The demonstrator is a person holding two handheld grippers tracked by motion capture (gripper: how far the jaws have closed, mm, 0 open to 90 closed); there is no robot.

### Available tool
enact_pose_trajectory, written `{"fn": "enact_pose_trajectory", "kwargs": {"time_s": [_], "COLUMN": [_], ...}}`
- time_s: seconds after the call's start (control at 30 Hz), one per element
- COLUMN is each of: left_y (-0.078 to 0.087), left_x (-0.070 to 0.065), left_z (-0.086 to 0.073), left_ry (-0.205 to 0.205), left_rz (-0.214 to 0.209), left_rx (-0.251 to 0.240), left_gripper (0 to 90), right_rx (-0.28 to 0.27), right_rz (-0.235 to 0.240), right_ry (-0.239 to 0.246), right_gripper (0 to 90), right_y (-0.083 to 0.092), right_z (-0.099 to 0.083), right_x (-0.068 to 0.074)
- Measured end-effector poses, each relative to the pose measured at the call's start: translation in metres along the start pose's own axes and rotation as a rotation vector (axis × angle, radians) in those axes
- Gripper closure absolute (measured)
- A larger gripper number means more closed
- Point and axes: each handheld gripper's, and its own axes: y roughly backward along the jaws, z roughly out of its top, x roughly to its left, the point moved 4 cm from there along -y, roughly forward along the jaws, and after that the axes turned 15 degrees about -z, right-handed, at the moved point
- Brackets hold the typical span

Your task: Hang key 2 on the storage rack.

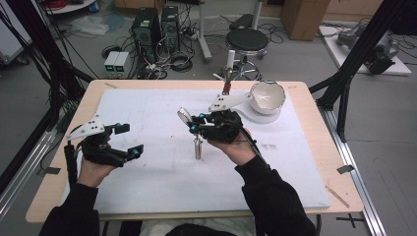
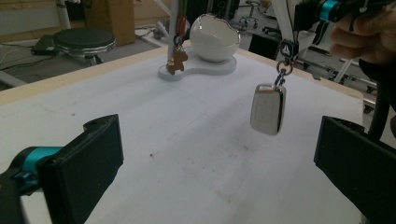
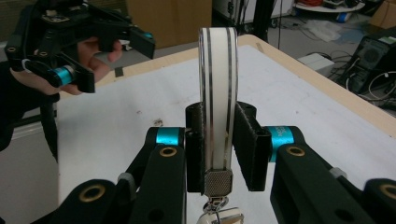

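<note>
White matting (image 1: 147, 177) covered most of the wooden table (image 1: 59, 196), giving a plain work surface. Toward one o'clock on it sat a white stand (image 1: 248, 110) with an eggshell-shaped bowl (image 1: 268, 96) and an upright post (image 1: 229, 64), from which a small brown charm (image 2: 176, 60) hung; the post looked meant for hanging keys and the bowl for dropping them in.

At about nine o'clock the left gripper (image 1: 129, 140) hovered with its jaws spread wide and nothing between them, pointed across the mat toward the other hand, probably waiting in reserve.

Near the centre, the right gripper (image 1: 193, 123) was raised above the mat with its jaws clamped on a white strap loop (image 3: 218, 93) edged with dark lines. Gripping the strap flat between the pads let the weight dangle freely below.

That weight was a silver car key fob (image 2: 267, 108), hanging by a metal clasp (image 2: 284, 65) clear of the mat, at roughly six o'clock from the post. Held this way, the loop stood open upward, likely so it could be slipped over the post.
</note>
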Motion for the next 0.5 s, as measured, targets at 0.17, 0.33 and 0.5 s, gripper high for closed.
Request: {"fn": "enact_pose_trajectory", "kwargs": {"time_s": [0.17,0.33,0.5], "left_y": [-0.018,-0.035,-0.051], "left_x": [-0.002,-0.004,-0.006], "left_z": [0.018,0.035,0.049], "left_ry": [-0.011,-0.027,-0.040], "left_rz": [-0.045,-0.092,-0.124], "left_rx": [-0.010,-0.041,-0.042], "left_gripper": [1.9,2.6,2.9], "right_rx": [-0.009,-0.026,-0.034], "right_rz": [0.013,0.028,0.045], "right_ry": [-0.010,-0.002,-0.011], "right_gripper": [74.7,74.7,74.7], "right_y": [-0.001,0.001,-0.001], "right_z": [0.001,0.003,0.003], "right_x": [0.000,0.002,0.002]}}
